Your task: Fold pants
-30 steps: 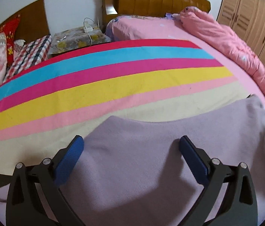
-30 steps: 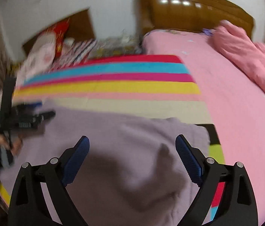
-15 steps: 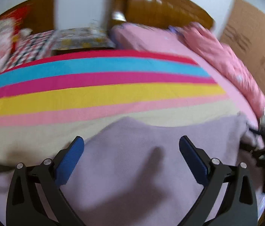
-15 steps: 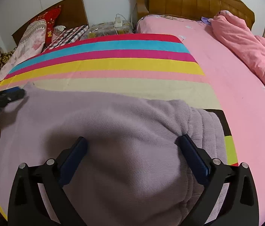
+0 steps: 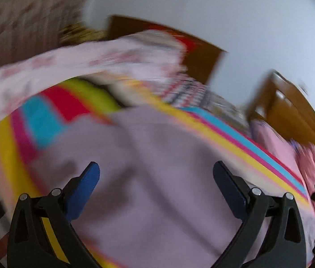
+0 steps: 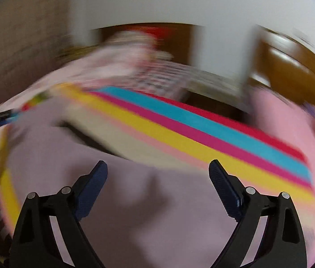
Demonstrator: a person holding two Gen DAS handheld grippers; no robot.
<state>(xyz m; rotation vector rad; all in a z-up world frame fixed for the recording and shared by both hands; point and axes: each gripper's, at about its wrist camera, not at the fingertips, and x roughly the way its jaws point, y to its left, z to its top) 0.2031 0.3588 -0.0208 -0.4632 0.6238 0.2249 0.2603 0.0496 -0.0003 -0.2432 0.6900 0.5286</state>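
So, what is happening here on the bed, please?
A person holding a gripper in each hand is folding lilac pants spread on a striped blanket on the bed. Both views are blurred. The left gripper and the right gripper are over the fabric with jaws wide apart, and nothing is pinched between them. The right jaws have just been closing a little. How far the fold has come cannot be told.

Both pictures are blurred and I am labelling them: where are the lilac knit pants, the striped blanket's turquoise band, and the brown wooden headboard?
lilac knit pants [image 6: 157,218], right wrist view, flat middle of the fabric.
turquoise band [image 6: 213,129], right wrist view, mid-length of the stripe.
brown wooden headboard [image 5: 291,114], left wrist view, front panel.
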